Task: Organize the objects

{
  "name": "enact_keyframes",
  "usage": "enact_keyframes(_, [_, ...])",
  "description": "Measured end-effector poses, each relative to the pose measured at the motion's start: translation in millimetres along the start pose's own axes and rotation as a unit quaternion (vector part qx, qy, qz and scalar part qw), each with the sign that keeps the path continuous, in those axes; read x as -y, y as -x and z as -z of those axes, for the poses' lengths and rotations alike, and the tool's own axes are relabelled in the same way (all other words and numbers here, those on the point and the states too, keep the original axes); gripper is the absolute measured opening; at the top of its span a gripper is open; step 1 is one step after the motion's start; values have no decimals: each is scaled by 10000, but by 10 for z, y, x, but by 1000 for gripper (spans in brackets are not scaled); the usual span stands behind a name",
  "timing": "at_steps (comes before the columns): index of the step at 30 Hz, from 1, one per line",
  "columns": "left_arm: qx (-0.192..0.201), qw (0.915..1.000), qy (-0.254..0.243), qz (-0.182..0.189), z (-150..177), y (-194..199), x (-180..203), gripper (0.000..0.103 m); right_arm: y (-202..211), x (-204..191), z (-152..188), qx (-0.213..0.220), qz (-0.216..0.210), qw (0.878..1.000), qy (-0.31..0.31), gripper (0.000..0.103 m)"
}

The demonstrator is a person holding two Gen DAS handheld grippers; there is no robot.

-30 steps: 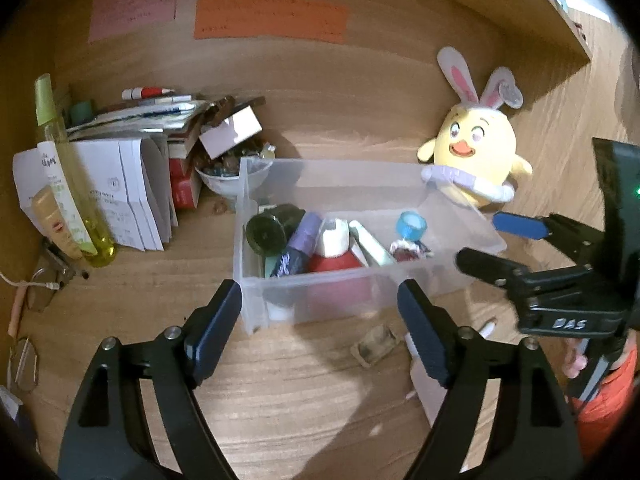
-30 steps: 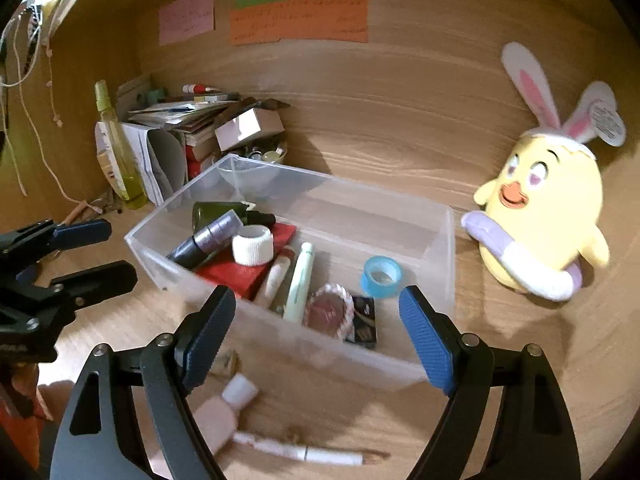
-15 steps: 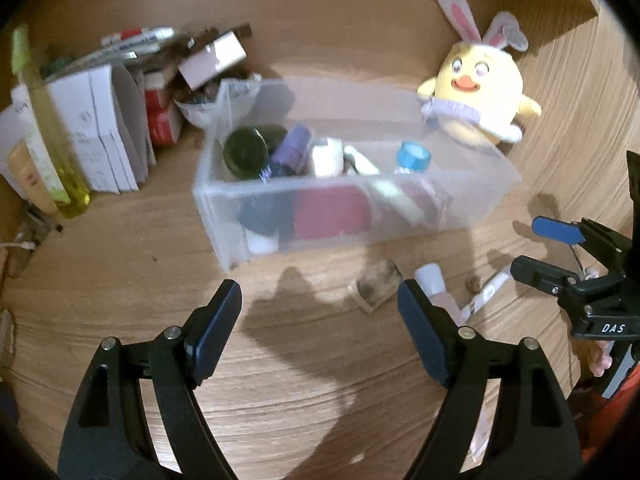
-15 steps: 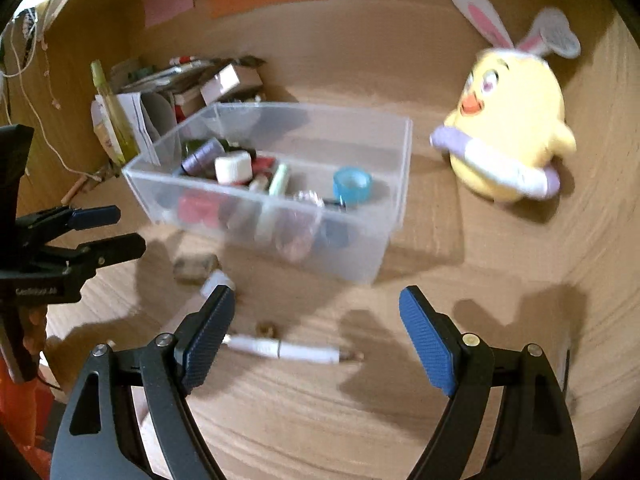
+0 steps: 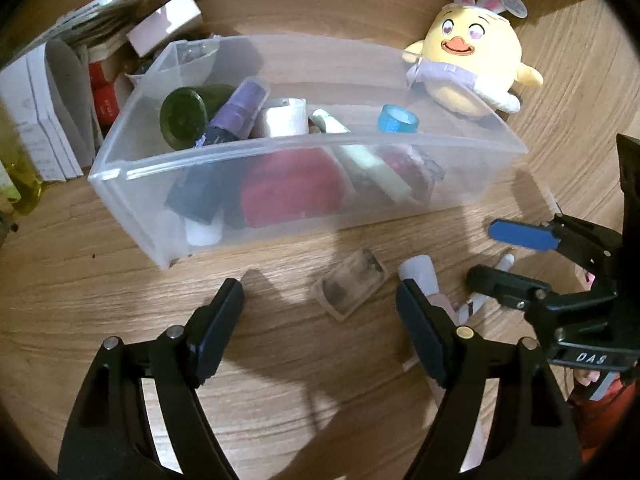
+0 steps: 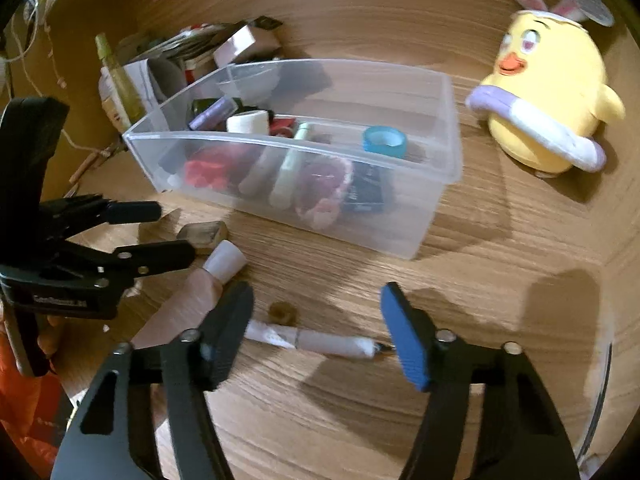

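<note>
Closing around the pen (image 6: pixel 320 342), the right gripper (image 6: pixel 316 312) isn't pinching it yet and may roll it; the left gripper (image 5: pixel 320 300) stays spread, empty.

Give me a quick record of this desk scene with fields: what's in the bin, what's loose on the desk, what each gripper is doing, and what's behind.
bin: clear plastic bin holding a blue tape roll, white tape roll, purple bottle
loose on desk: white pen, pink tube, small clear case
left gripper: open, over the case, nothing held
right gripper: closing around the pen, not yet gripping
behind: yellow chick plush
</note>
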State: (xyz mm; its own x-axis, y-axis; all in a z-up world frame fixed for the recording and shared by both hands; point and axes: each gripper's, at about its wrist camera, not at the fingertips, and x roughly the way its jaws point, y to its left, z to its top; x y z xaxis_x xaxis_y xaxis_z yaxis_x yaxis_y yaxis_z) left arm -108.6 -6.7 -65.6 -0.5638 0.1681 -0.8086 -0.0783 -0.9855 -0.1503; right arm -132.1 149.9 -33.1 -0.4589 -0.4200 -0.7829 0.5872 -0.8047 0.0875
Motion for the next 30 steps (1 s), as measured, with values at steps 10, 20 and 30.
enact_keyframes(10, [101, 9975, -647, -275, 18, -88, 252, 56, -31, -203, 51, -158, -67, 9984, 537, 30])
enact_keyframes(20, [227, 9978, -590, -203, 8, -59, 252, 42, -89, -201, 38, -291, -45, 9979, 580, 12])
enact_keyframes(30, [441, 9977, -476, -194, 35, 99, 226, 42, 37, -185, 11, 32, -33, 9993, 369, 12])
